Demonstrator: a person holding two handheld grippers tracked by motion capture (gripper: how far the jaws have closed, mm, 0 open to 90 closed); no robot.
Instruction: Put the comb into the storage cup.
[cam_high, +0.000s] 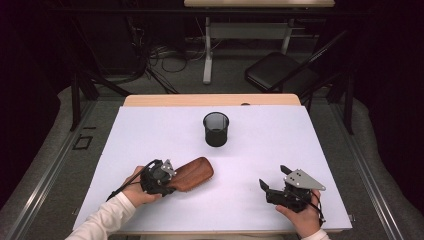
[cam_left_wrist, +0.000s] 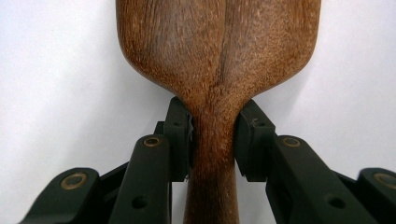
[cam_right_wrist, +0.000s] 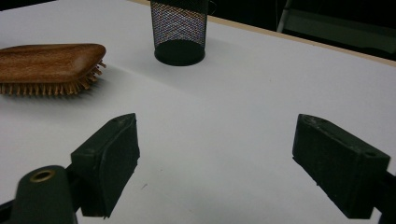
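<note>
We have our left gripper (cam_high: 167, 181) clenched on the neck of the brown wooden paddle hairbrush (cam_high: 192, 173). In the left gripper view its 2 black pads sit flush against either side of the narrow wooden handle (cam_left_wrist: 212, 154), just below where the broad head flares out. The brush lies near the front left of the white table top (cam_high: 260, 145), bristles down, as the right gripper view shows from the side (cam_right_wrist: 49, 70); its head points toward the middle of the table.

Our right gripper (cam_high: 272, 187) rests at the front right, well apart from the brush, with its jaws spread wide and nothing between them.

The black wire-mesh cup (cam_high: 216, 129) stands upright toward the far middle of the table, apart from the brush and from both hands.

We judge the step in hand to be the grasp itself: the hold is taken, but the brush looks to be still on the table, though from above we cannot quite tell whether its handle end has come off the surface. The likely next move is to lift the brush clear, tip it upright and carry it toward the cup. That calls for a firm pinch, since the heavy head sits well beyond the pads and will want to swing down.
</note>
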